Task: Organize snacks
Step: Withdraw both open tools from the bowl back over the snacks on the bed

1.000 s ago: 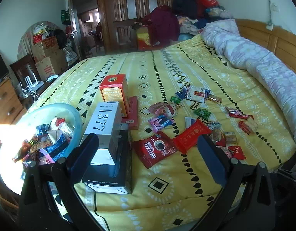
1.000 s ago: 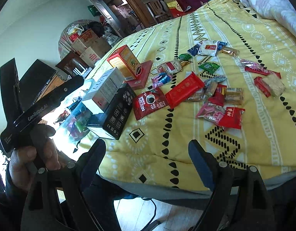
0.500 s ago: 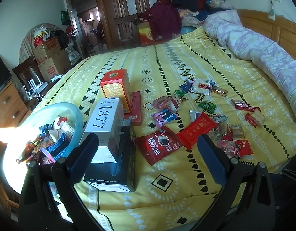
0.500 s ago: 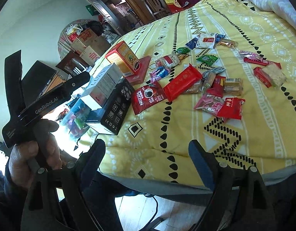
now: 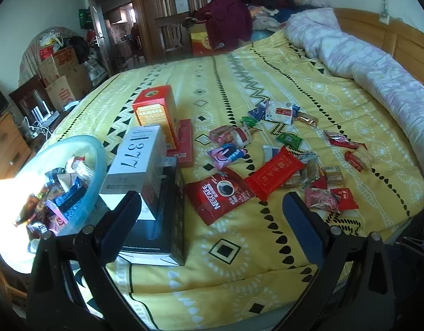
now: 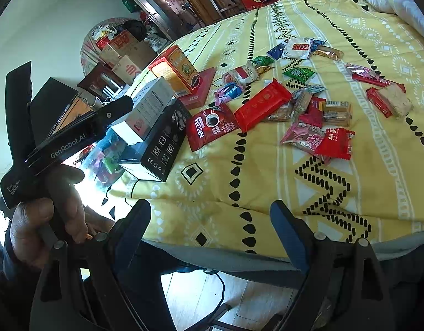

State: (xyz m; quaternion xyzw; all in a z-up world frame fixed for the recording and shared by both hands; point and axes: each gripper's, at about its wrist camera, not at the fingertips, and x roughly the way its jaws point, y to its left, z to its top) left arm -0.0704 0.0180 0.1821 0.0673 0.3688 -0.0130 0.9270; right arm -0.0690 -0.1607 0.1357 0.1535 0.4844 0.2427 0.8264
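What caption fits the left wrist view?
Open left gripper hovers over snack-strewn bed, beside a half-filled blue bowl.

Left tool (image 5: 212,220) spread wide and empty, right tool (image 6: 210,234) likewise, left hand (image 6: 43,220) gripping its handle

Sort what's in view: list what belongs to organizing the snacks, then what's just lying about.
Job:
Nescafe sachet
long red packet
green packet
pink packet
blue bowl already holding snacks
both grippers, left and right, open and empty

Lying about:
white box
black box
orange box
quilt
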